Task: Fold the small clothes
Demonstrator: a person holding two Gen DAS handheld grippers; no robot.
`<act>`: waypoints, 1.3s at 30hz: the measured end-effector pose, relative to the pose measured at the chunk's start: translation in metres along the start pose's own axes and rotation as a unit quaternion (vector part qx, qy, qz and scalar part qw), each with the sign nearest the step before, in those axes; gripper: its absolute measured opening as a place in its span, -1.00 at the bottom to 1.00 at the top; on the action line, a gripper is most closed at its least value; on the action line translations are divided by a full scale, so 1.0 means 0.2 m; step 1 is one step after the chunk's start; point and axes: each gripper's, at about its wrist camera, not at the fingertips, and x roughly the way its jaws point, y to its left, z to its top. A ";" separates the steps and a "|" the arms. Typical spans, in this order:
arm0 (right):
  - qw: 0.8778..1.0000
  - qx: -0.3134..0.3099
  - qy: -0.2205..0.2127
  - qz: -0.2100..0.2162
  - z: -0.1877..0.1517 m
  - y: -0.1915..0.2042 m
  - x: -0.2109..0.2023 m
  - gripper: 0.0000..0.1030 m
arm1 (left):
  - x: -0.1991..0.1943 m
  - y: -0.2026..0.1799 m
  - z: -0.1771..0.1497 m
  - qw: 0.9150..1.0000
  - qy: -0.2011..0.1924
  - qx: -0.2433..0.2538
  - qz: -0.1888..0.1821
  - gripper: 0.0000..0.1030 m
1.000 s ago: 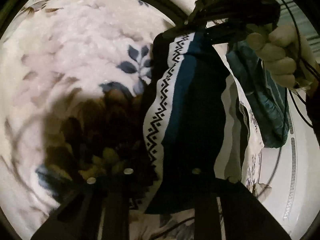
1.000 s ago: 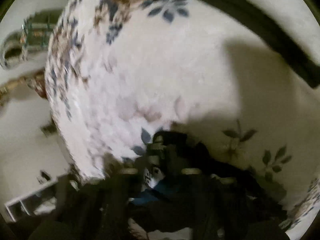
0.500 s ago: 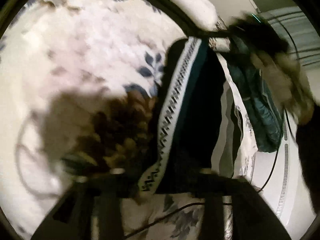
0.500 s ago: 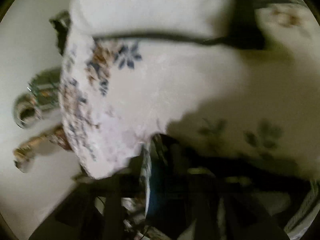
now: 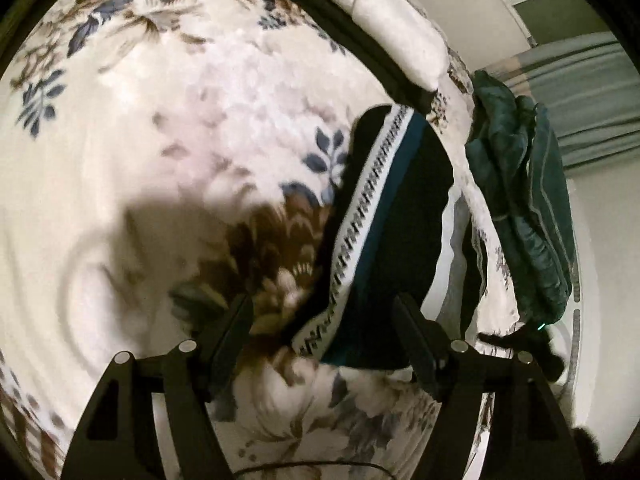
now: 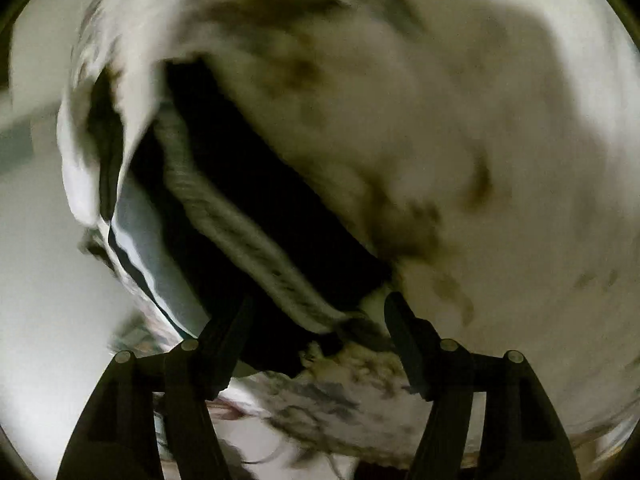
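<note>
A small dark garment [image 5: 392,232] with a white zigzag band and a teal stripe lies folded on the flowered blanket [image 5: 180,128]. My left gripper [image 5: 324,316] hovers over its near end, its jaws opening and the pads clear of the cloth. In the blurred right wrist view the same garment [image 6: 256,208] runs diagonally up to the left. My right gripper [image 6: 320,316] stands over its near corner with its jaws opening and nothing pressed between the pads.
A teal garment [image 5: 532,216] hangs over the bed's right edge. A white pillow [image 5: 384,12] lies at the far side with a dark strip below it. A grey and white folded cloth [image 5: 460,256] sits under the dark garment.
Both grippers have let go of the dark garment, which now lies flat on the blanket. The right gripper and the hand on it swept out of the left wrist view, round to the garment's other end.
</note>
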 end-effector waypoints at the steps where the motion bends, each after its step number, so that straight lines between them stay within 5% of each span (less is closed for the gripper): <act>1: 1.000 0.018 0.005 0.024 -0.01 -0.06 0.05 0.35 | 0.01 0.00 -0.01 1.000 0.003 -0.003 0.000 0.36; 5: 0.982 0.066 -0.025 0.176 -0.03 -0.18 0.17 0.31 | 0.05 -0.02 -0.07 1.000 0.015 -0.005 0.013 0.36; 6: 0.976 0.067 -0.050 0.200 -0.05 -0.18 0.16 -0.12 | 0.05 -0.02 -0.07 1.000 0.016 -0.005 0.014 0.36; 7: 0.977 0.060 -0.067 0.194 -0.08 -0.16 0.15 -0.81 | 0.05 -0.03 -0.08 1.000 0.017 -0.005 0.013 0.36; 13: 0.977 0.044 -0.127 0.163 -0.31 -0.16 -0.07 -0.80 | 0.06 -0.09 -0.10 1.000 0.023 0.006 0.009 0.36; 18: 0.988 0.049 -0.096 0.112 -0.27 -0.26 -0.09 -0.74 | 0.06 -0.10 -0.06 1.000 0.019 0.014 0.010 0.36; 20: 0.991 0.049 -0.073 0.102 -0.25 -0.29 -0.05 -0.50 | 0.05 -0.11 -0.02 1.000 0.013 0.014 0.004 0.36; 22: 0.992 0.042 -0.078 0.087 -0.24 -0.30 -0.06 0.03 | 0.05 -0.11 0.03 1.000 0.007 0.020 0.003 0.36; 25: 0.991 0.011 -0.107 0.086 -0.23 -0.28 -0.16 0.33 | 0.07 -0.14 0.14 0.999 0.003 0.034 -0.002 0.36; 32: 0.983 -0.107 -0.114 0.100 0.23 0.12 -0.18 0.38 | 0.35 -0.33 0.53 0.995 0.016 0.096 -0.023 0.36; 37: 0.982 -0.149 -0.066 0.098 0.55 0.38 0.02 0.38 | 0.63 -0.45 0.69 0.991 0.053 0.126 -0.015 0.30; 38: 0.982 -0.151 -0.057 0.100 0.58 0.40 0.06 0.37 | 0.66 -0.46 0.70 0.990 0.050 0.131 -0.004 -0.12; 39: 0.979 -0.162 -0.060 0.109 0.59 0.43 0.08 -0.02 | 0.68 -0.47 0.71 0.990 0.052 0.131 -0.003 -0.33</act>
